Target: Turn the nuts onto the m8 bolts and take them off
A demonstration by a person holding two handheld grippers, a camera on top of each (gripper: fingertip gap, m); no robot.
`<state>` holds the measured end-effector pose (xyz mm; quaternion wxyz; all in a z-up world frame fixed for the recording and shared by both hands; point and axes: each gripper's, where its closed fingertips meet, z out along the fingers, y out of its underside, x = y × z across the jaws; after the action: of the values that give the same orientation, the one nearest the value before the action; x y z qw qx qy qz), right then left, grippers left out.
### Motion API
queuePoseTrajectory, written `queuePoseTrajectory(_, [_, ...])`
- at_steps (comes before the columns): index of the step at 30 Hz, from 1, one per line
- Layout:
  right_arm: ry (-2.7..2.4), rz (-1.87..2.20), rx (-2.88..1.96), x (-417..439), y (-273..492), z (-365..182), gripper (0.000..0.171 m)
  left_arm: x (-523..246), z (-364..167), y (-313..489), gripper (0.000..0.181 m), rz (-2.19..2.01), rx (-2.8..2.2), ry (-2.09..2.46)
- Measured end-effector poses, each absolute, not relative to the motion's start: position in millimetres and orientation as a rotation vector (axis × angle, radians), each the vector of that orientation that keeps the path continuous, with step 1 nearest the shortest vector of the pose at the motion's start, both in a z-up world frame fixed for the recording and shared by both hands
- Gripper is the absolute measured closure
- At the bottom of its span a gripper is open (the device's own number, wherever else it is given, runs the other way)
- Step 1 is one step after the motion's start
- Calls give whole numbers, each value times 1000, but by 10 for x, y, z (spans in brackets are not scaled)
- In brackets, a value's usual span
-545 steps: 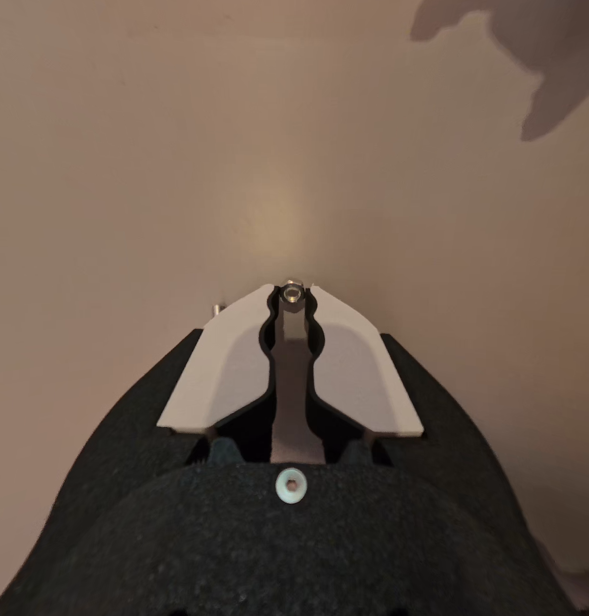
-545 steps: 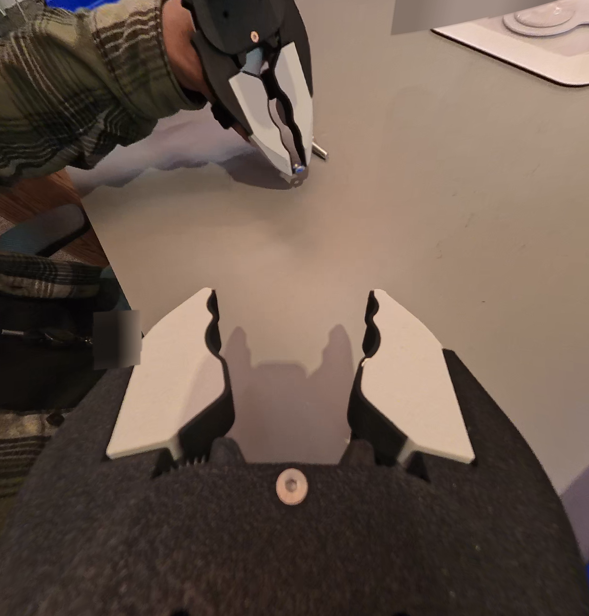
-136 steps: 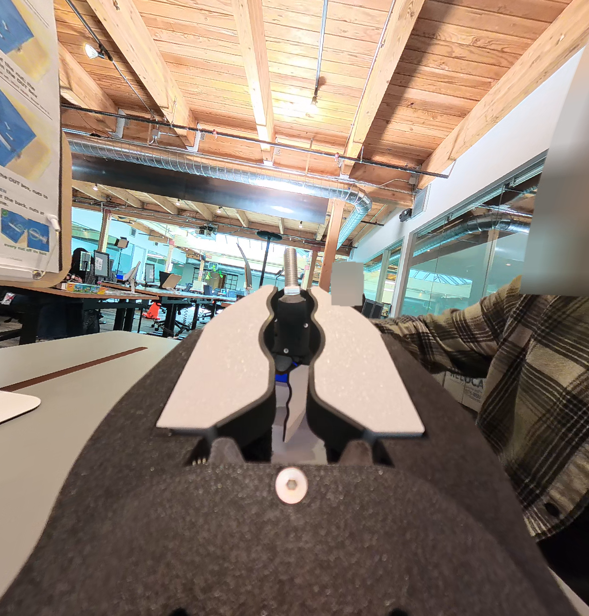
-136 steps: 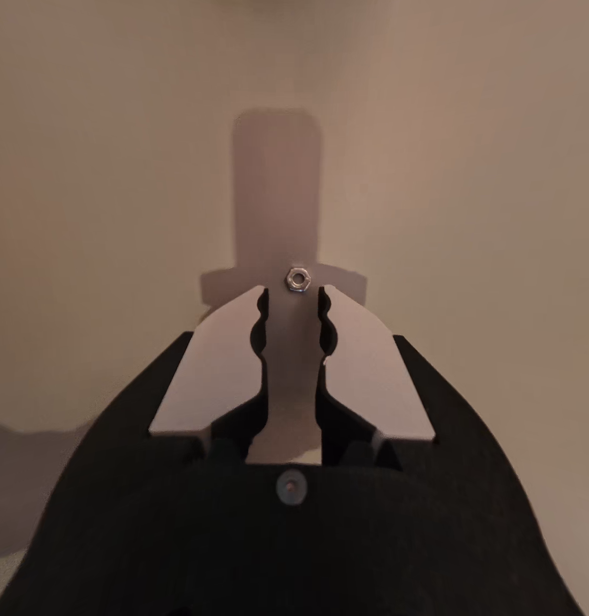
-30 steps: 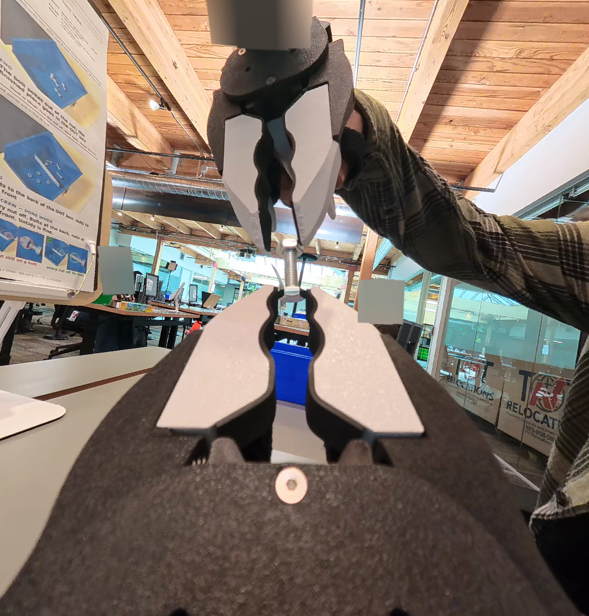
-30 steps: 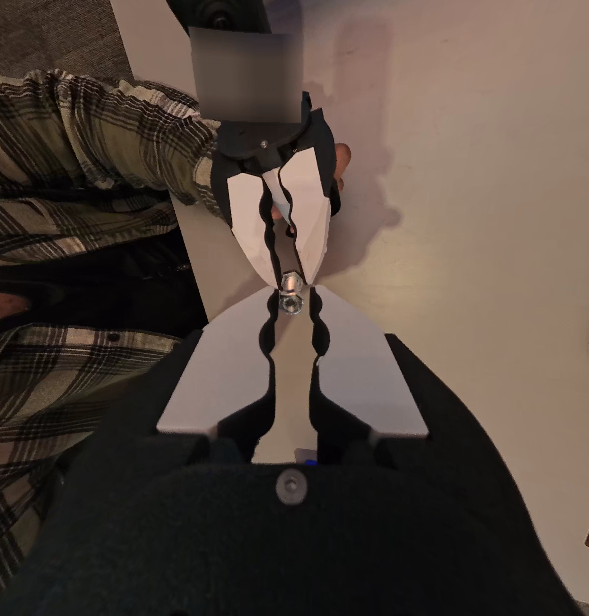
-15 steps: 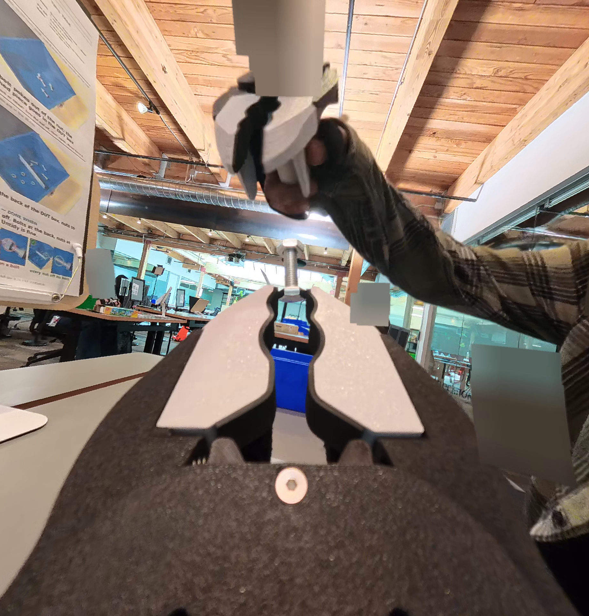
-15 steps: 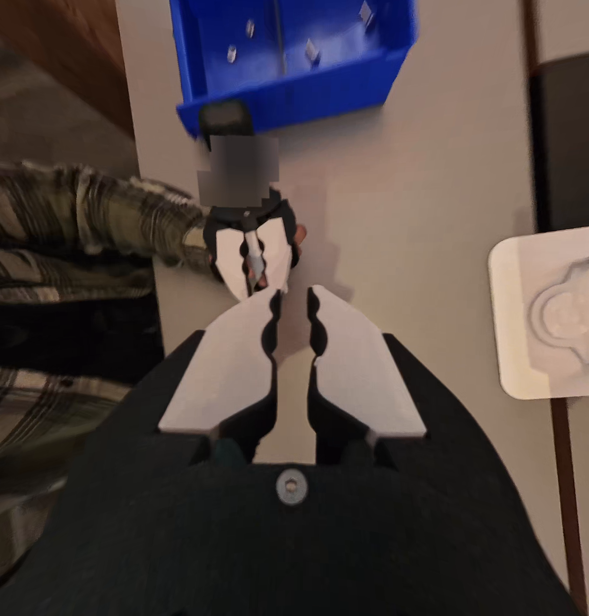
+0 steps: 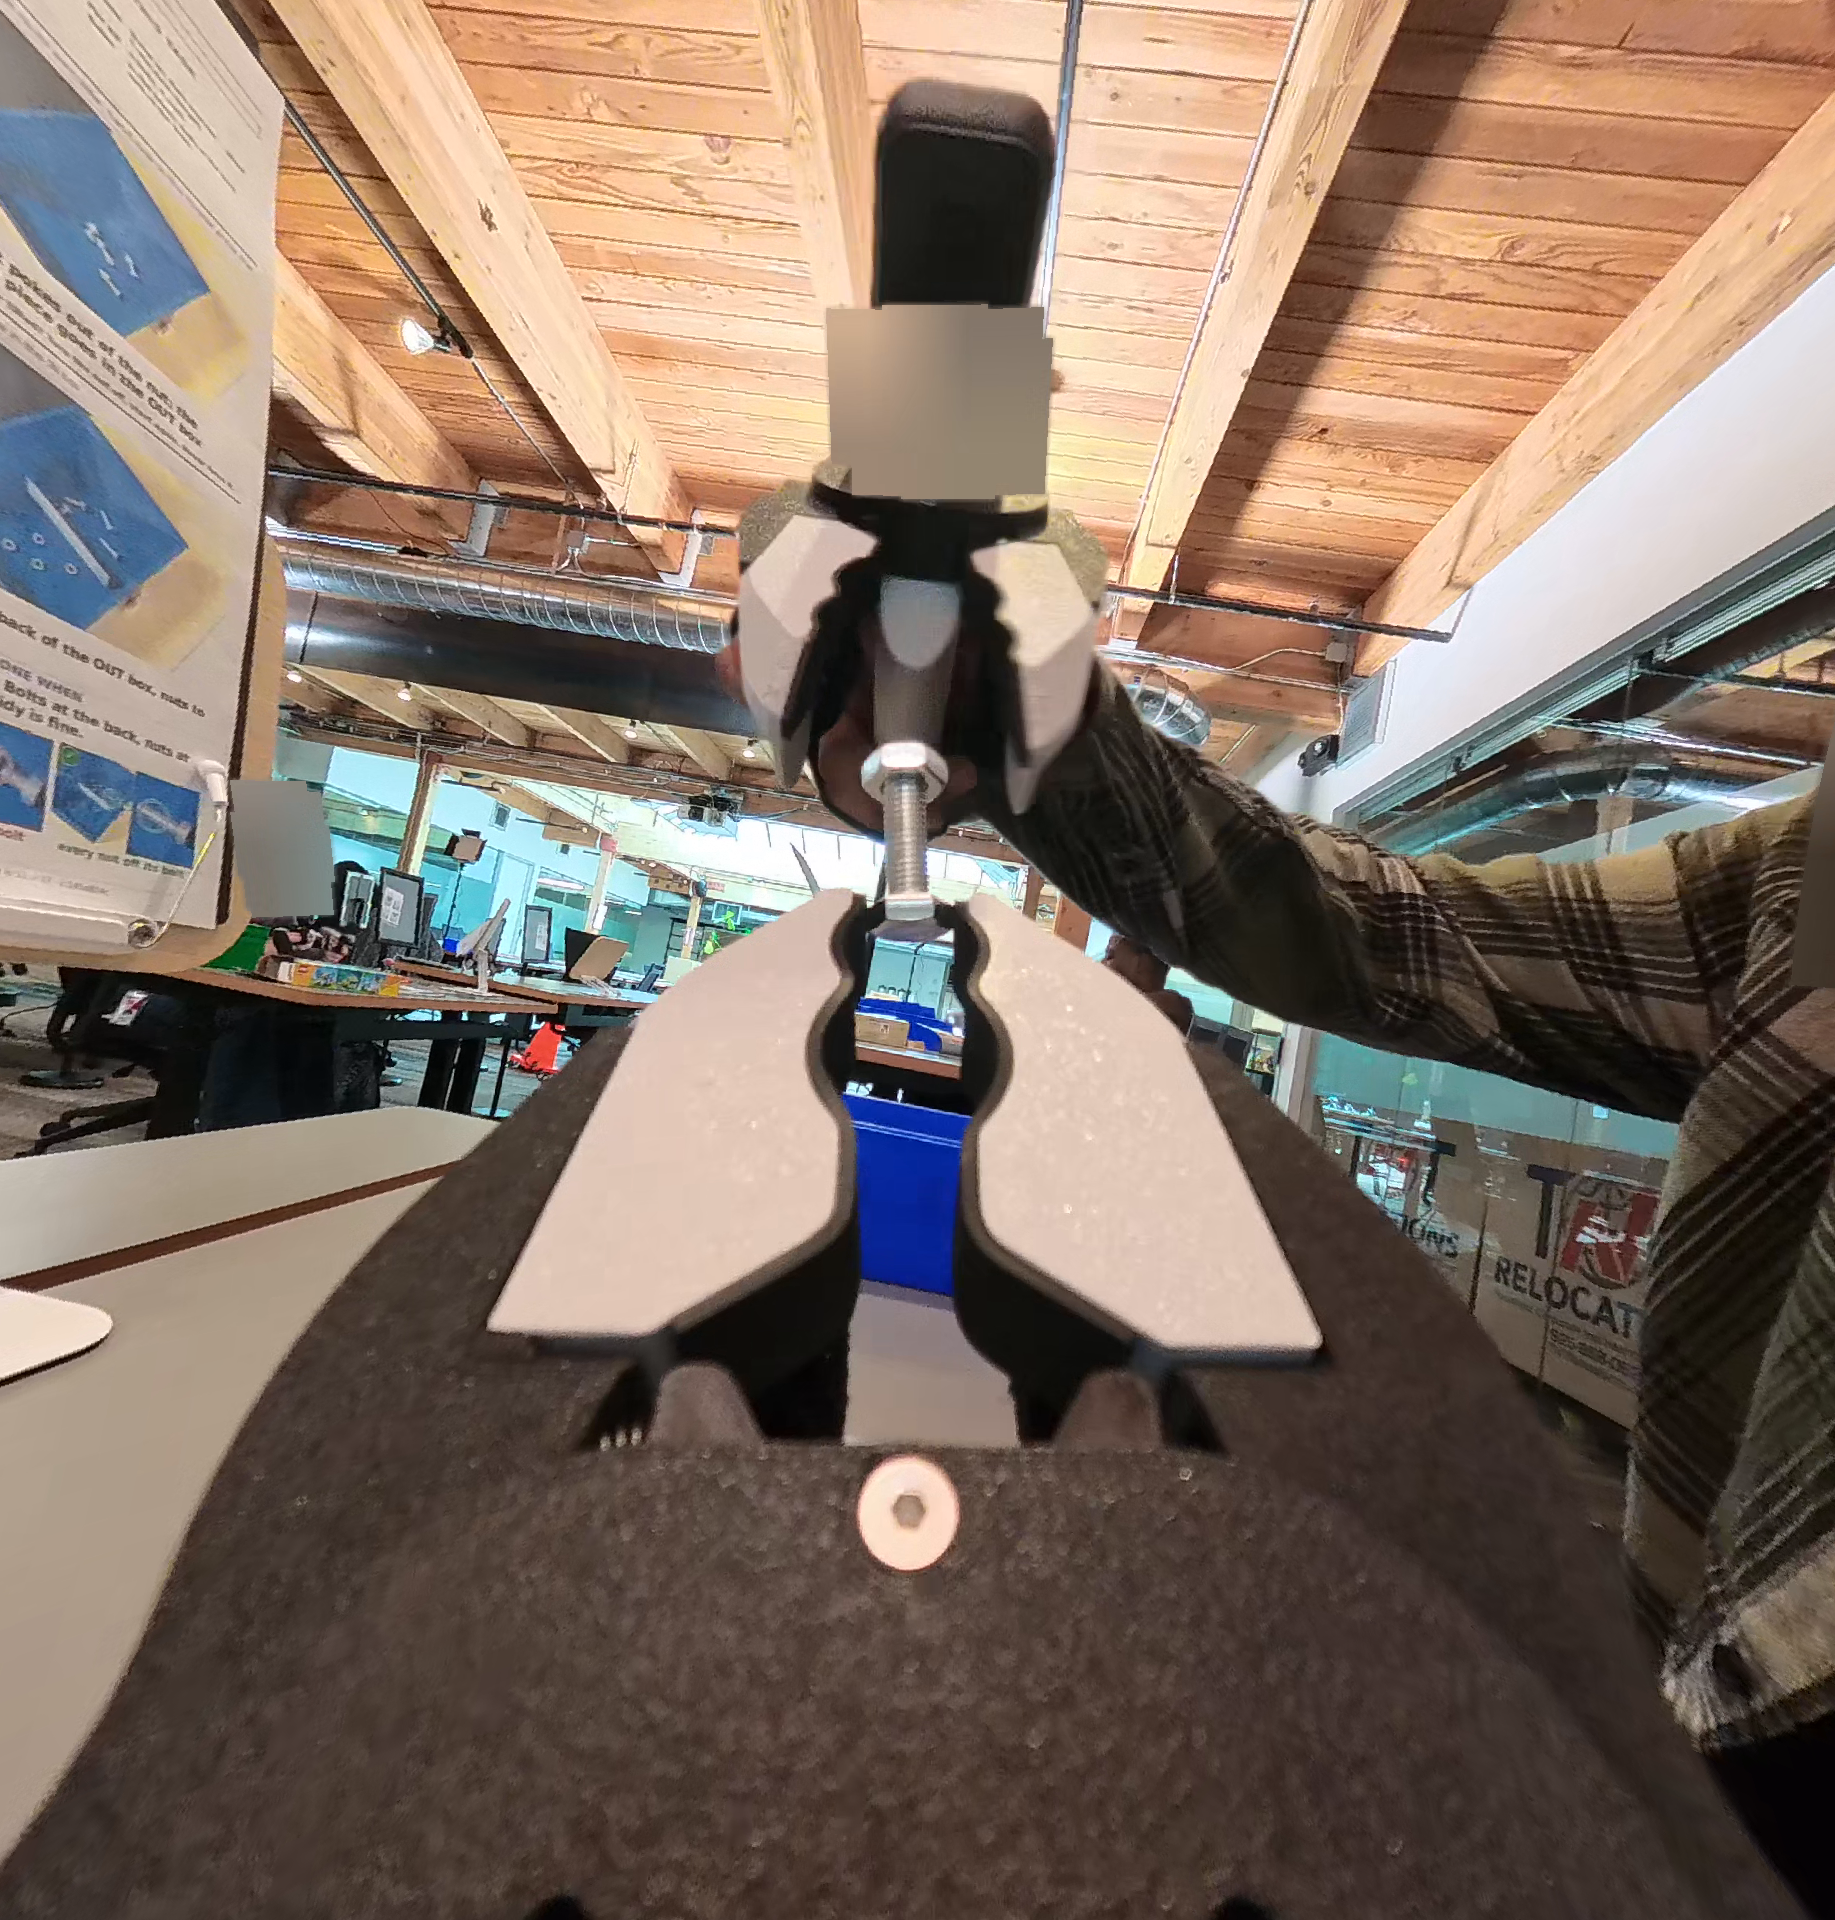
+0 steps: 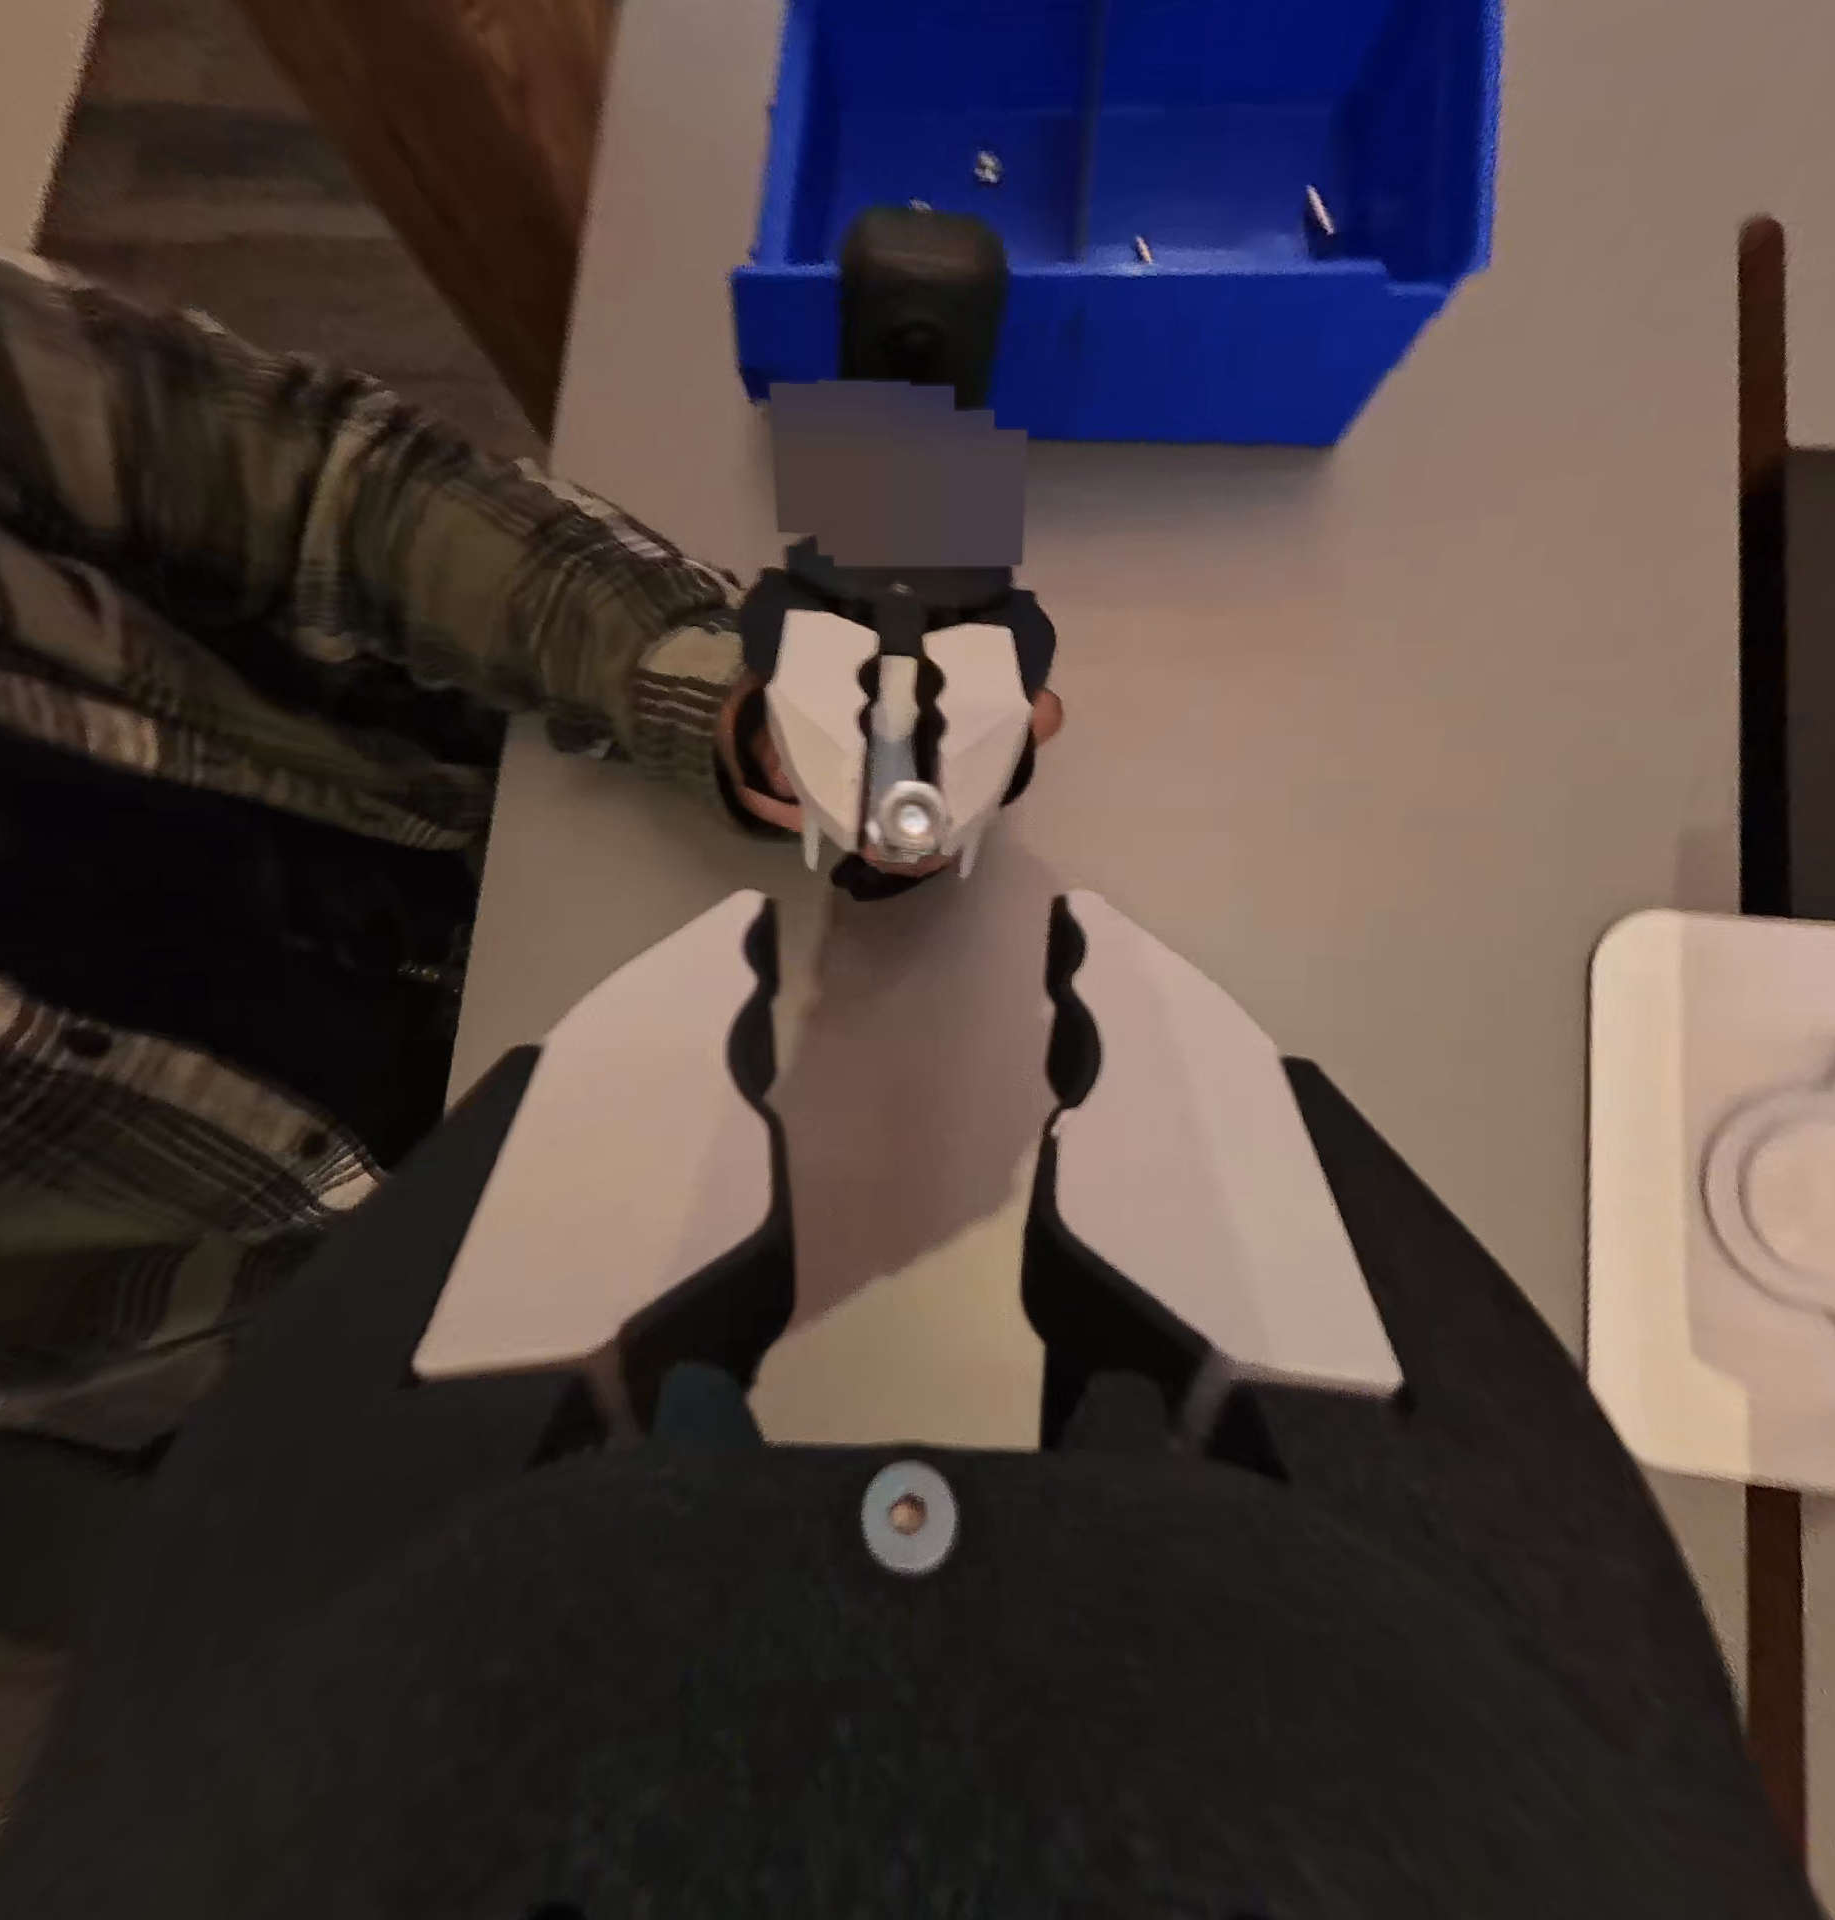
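My left gripper (image 9: 908,920) is shut on the head of an M8 bolt (image 9: 905,847), which stands upright above the fingertips. A nut (image 9: 905,771) sits at the bolt's top end. My right gripper (image 10: 913,904) is open wide and empty. It points down at the bolt's tip, with the nut (image 10: 905,826) just beyond its fingertips and not touched. In the left wrist view the right gripper (image 9: 908,779) hangs over the nut with a finger on either side. The left gripper (image 10: 892,860) shows below in the right wrist view.
A blue bin (image 10: 1100,353) with a divider and a few loose small parts stands on the grey table (image 10: 1308,727) beyond the grippers. A white tray (image 10: 1671,1195) lies at the right. An instruction poster (image 9: 82,468) stands at the left. Plaid sleeves (image 10: 321,582) reach in from the left. The grippers' ends are close to 4 cm from one another.
My right gripper let go of the nut, lifted away and turned, then opened wider and came back over the bolt's tip. The left gripper kept hold of the bolt.
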<state>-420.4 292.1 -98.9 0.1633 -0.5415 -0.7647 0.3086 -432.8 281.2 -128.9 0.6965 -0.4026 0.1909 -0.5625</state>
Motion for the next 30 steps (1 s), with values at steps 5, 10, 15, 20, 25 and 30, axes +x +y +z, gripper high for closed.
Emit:
queuePoseTrajectory(5, [-2227,905,-1452,-4213,2798,-1067,99,-4312,-1301,2817,167,-1268,-901,426])
queuePoseTrajectory(10, [-2279,883,-1472,-4252,2737,-1158,93,-4322,-1303,2825,167,-1262,-903,420])
queuePoseTrajectory(15, [-2315,888,-1483,-4233,2679,-1165,93,-4324,-1313,2839,166,-1263,-909,414])
queuePoseTrajectory(20, [-2337,887,-1496,-4206,2639,-1183,94,-4326,-1310,2839,167,-1260,-909,412])
queuePoseTrajectory(25, [-2335,905,-1499,-4198,2618,-1160,95,-4333,-1311,2848,167,-1255,-912,406])
queuePoseTrajectory(30, [-2350,902,-1507,-4162,2595,-1159,98,-4333,-1315,2855,166,-1256,-915,403])
